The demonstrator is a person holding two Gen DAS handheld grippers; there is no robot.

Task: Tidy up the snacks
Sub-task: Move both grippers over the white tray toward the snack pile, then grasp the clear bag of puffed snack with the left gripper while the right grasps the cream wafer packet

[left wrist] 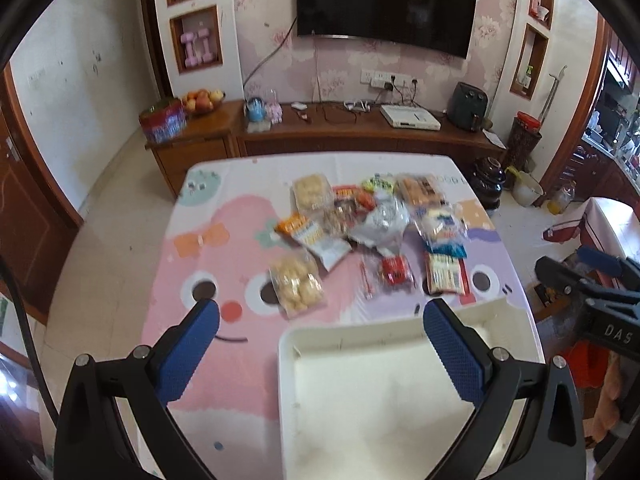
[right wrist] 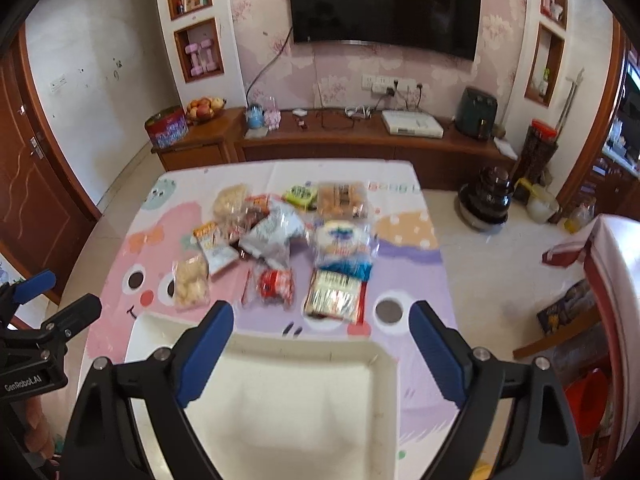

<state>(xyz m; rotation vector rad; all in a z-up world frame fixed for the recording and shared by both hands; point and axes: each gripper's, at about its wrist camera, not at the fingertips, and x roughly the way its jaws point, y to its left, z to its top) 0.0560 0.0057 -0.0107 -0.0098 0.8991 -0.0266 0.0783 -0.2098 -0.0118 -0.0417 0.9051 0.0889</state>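
Several snack packets lie in a loose pile (left wrist: 372,220) (right wrist: 280,232) at the middle of a table with a pink and purple cartoon cloth (left wrist: 208,248) (right wrist: 408,248). Nearest are a bag of round buns (left wrist: 296,284) (right wrist: 191,280), a red packet (left wrist: 394,270) (right wrist: 274,284) and a striped packet (left wrist: 444,274) (right wrist: 334,294). A white tray (left wrist: 288,360) (right wrist: 384,364) stands empty at the near edge. My left gripper (left wrist: 320,312) is open above the table, left of the tray. My right gripper (right wrist: 320,316) is open above the tray's far rim. Both are empty.
A long wooden TV cabinet (left wrist: 360,136) (right wrist: 360,144) stands beyond the table under a wall television (left wrist: 384,4). A dark pot (right wrist: 486,200) and bottles sit on the floor at the right. A white appliance (right wrist: 616,280) stands at the far right.
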